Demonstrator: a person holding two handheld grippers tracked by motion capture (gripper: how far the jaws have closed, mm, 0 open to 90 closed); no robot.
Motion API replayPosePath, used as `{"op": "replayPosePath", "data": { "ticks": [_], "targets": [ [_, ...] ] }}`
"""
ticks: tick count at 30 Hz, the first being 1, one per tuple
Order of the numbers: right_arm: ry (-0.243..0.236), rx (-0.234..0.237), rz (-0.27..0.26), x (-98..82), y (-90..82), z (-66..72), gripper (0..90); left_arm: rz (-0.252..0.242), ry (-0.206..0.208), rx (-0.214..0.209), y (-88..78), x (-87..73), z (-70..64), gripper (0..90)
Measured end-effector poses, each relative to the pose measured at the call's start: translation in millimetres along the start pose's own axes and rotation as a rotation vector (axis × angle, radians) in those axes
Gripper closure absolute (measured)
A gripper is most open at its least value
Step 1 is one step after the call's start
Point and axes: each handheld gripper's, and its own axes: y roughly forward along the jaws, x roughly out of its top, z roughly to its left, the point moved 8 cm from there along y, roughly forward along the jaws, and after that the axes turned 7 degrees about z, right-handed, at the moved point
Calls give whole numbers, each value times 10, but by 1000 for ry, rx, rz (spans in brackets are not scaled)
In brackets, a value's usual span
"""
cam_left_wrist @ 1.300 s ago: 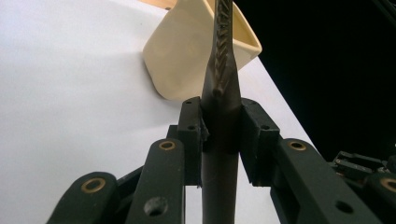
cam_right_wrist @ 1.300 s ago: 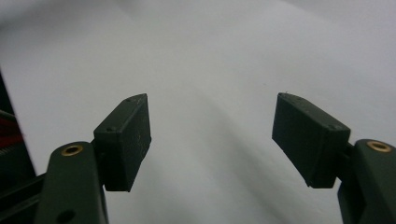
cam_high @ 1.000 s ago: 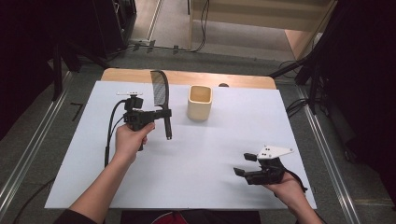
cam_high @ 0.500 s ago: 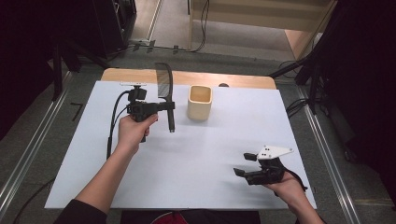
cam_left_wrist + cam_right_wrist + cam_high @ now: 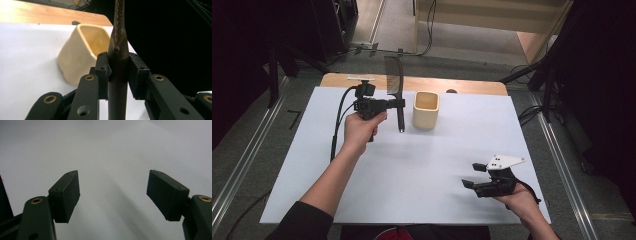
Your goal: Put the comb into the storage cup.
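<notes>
— What's in front of you, biggest thing first?

— The table (image 5: 422,165), covered in white, with a bare wooden strip along its far edge. I'm standing at the near side, both forearms reaching in over it.

— And on it?

— A cream cup (image 5: 426,109), squarish, mouth open, standing toward the far middle. In the left gripper view it sits just beyond my jaws and to their left, and I can see into its pale inside.

— Your left hand?

— My left hand (image 5: 360,131) holds the left gripper (image 5: 399,103) up over the far left part of the table, just left of the cup. Its jaws are clamped tight on a black comb (image 5: 395,85). The comb stands upright: the toothed part rises above the jaws, past the table's far edge, and the handle hangs down below them. From the left gripper view, the two pads press the handle from either side and the teeth run up out of the top of the picture. The comb is beside the cup, not touching it.

— And the right?

— My right hand (image 5: 514,197) rests low at the near right corner, well apart from the cup. The right gripper (image 5: 472,175) points left with its jaws spread wide, nothing between them but white tabletop.
</notes>
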Motion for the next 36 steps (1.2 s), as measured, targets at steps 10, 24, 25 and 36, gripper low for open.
{"op": "replayPosePath", "data": {
  "ticks": [10, 24, 25, 36],
  "targets": [
    [-2, 10, -4, 22, 1, 15, 249, -31, 53, 1, 80, 217, -123, 736],
    [14, 16, -2, 25, -5, 21, 248, -77, 71, 32, 175, 419, -166, 736],
    [13, 16, -2, 26, -4, 21, 248, -77, 82, 45, 191, 437, -155, 735],
    [22, 21, -5, 33, -9, 18, 248, -82, 71, 53, 318, 569, -126, 736]
  ]
}}
